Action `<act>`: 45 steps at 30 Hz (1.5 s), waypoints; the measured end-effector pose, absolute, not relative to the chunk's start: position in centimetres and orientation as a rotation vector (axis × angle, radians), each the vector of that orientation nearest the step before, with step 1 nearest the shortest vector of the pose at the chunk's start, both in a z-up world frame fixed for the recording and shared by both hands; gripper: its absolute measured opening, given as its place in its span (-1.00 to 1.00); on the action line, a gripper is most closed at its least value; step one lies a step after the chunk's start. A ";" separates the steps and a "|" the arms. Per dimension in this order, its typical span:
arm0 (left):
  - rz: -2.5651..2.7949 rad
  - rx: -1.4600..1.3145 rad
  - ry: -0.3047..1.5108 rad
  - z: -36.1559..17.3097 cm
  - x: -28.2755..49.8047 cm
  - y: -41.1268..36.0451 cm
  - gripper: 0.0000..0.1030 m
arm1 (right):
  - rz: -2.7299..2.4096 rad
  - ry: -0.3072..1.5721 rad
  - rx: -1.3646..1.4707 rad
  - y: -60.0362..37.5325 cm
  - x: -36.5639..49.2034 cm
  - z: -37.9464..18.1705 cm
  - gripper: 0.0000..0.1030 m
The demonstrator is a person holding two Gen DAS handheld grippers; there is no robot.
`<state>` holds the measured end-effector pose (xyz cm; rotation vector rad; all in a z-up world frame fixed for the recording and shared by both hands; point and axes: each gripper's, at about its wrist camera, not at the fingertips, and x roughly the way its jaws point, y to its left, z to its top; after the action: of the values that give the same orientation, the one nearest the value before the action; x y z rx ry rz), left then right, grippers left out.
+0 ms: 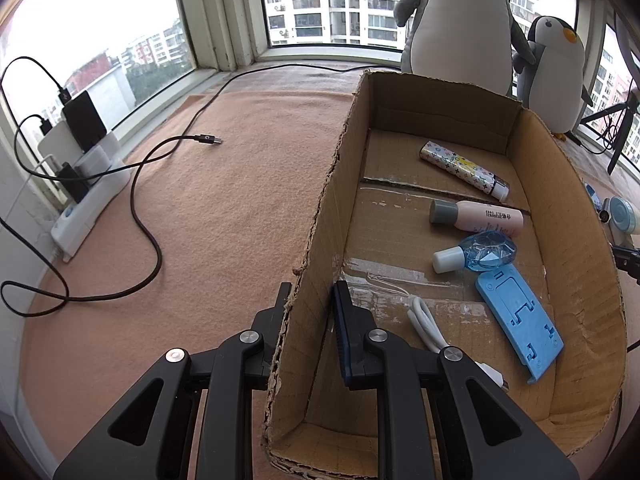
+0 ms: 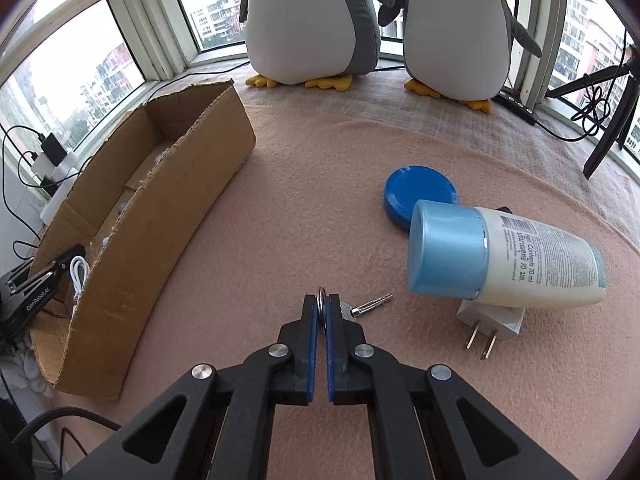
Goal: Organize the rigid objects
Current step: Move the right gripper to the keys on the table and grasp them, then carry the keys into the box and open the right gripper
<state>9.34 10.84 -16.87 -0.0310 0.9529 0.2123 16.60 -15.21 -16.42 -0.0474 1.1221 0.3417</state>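
My left gripper (image 1: pixel 310 300) is shut on the left wall of an open cardboard box (image 1: pixel 320 240), one finger outside, one inside. In the box lie a patterned tube (image 1: pixel 464 170), a pink bottle (image 1: pixel 476 216), a small clear blue bottle (image 1: pixel 476 256), a blue phone stand (image 1: pixel 520 320) and a white cable (image 1: pixel 428 324). My right gripper (image 2: pixel 321 304) is shut on the ring of a key (image 2: pixel 370 304), low over the blanket. To its right lie a blue-capped lotion bottle (image 2: pixel 504 260), a blue lid (image 2: pixel 420 192) and a white plug (image 2: pixel 490 324). The box (image 2: pixel 160 220) stands at the left.
Two plush penguins (image 2: pixel 312 20) stand at the window behind. A black cable (image 1: pixel 152 216) snakes over the blanket left of the box, leading to a power strip with chargers (image 1: pixel 84 184). A tripod (image 2: pixel 608 120) stands at the far right.
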 end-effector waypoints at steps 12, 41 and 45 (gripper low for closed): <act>0.213 -0.037 0.952 -16.9 9.3 10.8 -0.68 | 0.406 1.064 -0.016 -14.6 15.2 -12.9 -0.96; 0.210 -0.038 0.952 -16.9 9.3 10.9 -0.68 | 0.643 0.972 -0.093 -2.5 14.3 -7.8 -0.96; 0.209 -0.038 0.952 -16.9 9.3 10.9 -0.68 | 0.649 0.979 -0.100 -2.1 14.2 -8.2 -0.96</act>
<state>9.30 10.95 -16.87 -0.0383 0.9517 0.2093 14.23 -2.13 -8.24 -0.1004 0.9794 0.6487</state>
